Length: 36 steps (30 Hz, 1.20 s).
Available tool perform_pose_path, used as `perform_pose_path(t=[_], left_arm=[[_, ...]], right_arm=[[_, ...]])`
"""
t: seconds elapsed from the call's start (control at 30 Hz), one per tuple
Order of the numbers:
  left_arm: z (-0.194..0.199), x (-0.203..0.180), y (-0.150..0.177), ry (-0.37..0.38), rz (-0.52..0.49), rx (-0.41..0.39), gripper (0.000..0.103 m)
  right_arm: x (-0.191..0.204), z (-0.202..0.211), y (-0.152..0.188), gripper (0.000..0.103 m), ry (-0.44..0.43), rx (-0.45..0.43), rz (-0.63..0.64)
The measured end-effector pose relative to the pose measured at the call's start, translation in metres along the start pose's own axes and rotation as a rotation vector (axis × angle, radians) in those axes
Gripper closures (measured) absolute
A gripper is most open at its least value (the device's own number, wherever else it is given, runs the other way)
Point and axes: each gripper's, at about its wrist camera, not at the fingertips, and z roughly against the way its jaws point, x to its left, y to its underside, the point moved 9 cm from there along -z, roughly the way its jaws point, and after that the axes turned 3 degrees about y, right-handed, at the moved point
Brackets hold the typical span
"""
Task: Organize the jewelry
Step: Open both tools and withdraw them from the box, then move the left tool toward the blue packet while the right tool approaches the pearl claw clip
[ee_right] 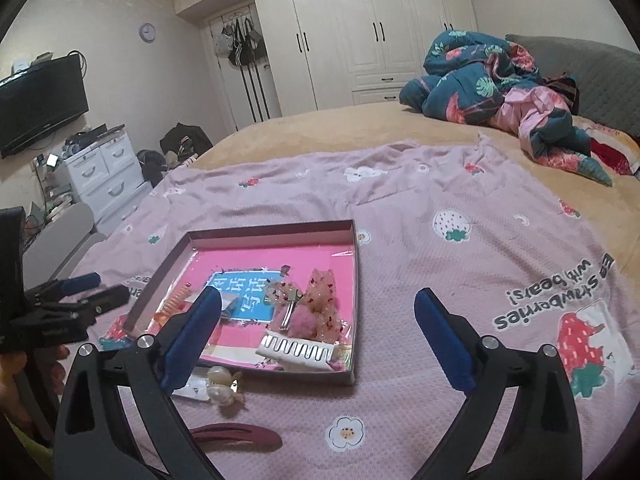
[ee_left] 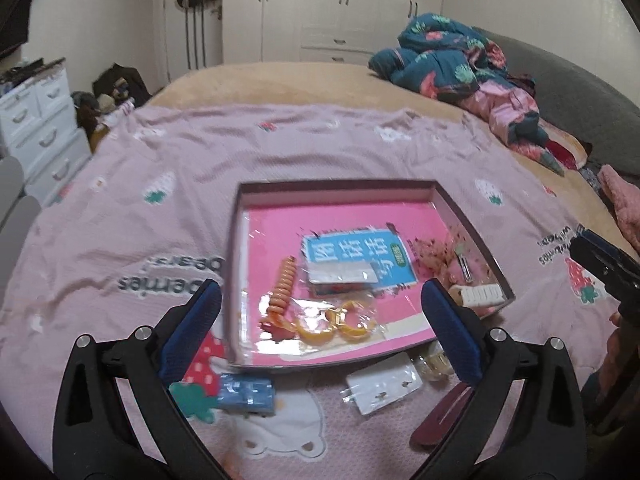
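Just near of the tray (ee_left: pixel 472 216), a maroon hair clip (ee_left: pixel 442 416) lies pointing near-to-far by my left gripper (ee_left: pixel 320 324), closer than my right gripper (ee_right: pixel 318 334); both jaws wide, empty

tray (ee_left: pixel 472 216): pink floor | bedspread (ee_right: pixel 440 272): pink, strawberry print | hair clip (ee_right: pixel 240 438): maroon

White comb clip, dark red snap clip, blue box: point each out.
white comb clip (ee_right: pixel 298 349), right wrist view, toothed front
dark red snap clip (ee_right: pixel 240 438), right wrist view, middle
blue box (ee_left: pixel 246 394), left wrist view, top face
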Motion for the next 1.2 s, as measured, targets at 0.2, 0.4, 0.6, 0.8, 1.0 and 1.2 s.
perform_pose_path(t=[0.2, 0.4, 0.6, 0.8, 1.0, 1.2], left_arm=[[0.031, 0.010, -0.009, -0.008, 0.028, -0.057, 0.010], [0.065, 0.020, -0.014, -0.028, 0.054, -0.121, 0.010], [0.091, 0.028, -0.015, -0.035, 0.075, -0.162, 0.010], [0.110, 0.029, -0.012, -0.039, 0.078, -0.188, 0.010], [0.122, 0.024, -0.005, -0.029, 0.073, -0.194, 0.010], [0.129, 0.016, 0.006, -0.027, 0.050, -0.188, 0.010]], right_arm=[[0.004, 0.023, -0.006, 0.006, -0.011, -0.028, 0.007], [0.008, 0.045, -0.013, 0.006, -0.021, -0.068, 0.012], [0.017, 0.065, -0.018, 0.005, -0.038, -0.100, 0.028], [0.029, 0.083, -0.022, 0.005, -0.056, -0.130, 0.050], [0.039, 0.098, -0.024, 0.004, -0.071, -0.153, 0.070], [0.050, 0.108, -0.022, 0.004, -0.090, -0.150, 0.093]])
